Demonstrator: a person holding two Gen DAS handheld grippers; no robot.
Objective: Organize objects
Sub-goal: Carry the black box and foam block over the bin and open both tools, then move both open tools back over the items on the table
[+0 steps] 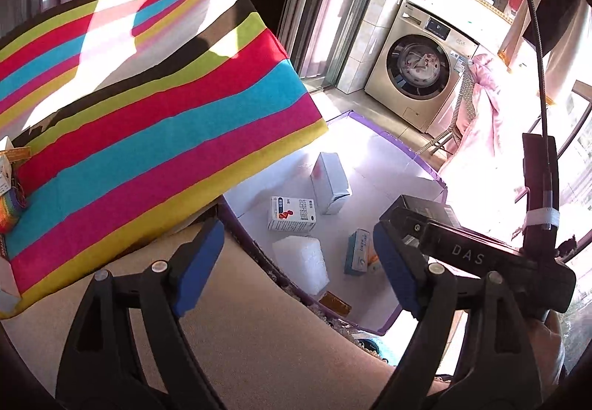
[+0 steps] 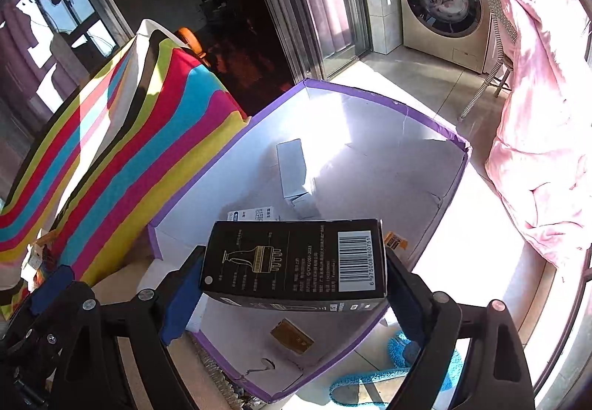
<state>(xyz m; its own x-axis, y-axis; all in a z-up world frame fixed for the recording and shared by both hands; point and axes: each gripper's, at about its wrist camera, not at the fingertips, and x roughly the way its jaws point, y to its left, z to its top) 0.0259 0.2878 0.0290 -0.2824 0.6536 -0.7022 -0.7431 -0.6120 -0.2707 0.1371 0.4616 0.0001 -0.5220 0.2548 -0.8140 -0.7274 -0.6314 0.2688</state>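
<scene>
Task's partway, by my read: several items already sit in the purple-edged cardboard box (image 2: 425, 121) on the floor, and I've got one more on the way in.

My right gripper (image 2: 292, 280) is spread wide, with the black trimmer box (image 2: 296, 262) between its blue pads; both pads sit against the box ends, so I call that a hold. The black box hangs over the near part of the bin, barcode side up, not yet down on the bin floor.

My left gripper (image 1: 299, 258) is wide apart w/ nothing between the pads. It hangs just beside the bin's near rim, next to the striped cushion (image 1: 148, 107).

In the bin so far:
- a white carton (image 1: 329, 184), long side down, toward the middle
- a white-and-blue medicine box (image 1: 292, 214) just beside it
- a white foam block (image 1: 301, 262) by the near wall
- a teal-and-white small box (image 1: 357, 251), partly behind my right gripper in the left view
- a flat tan piece (image 2: 292, 336) on the bin floor near the front; can't tell what it is.

Left to do, as far as I can judge: set the black box down, then clear what's on the cushion's far-left edge: a small box and some rainbow-striped thing (image 1: 11, 210), both cut off by the frame, so can't ID them properly. Whether more lies out of view, no idea.
</scene>
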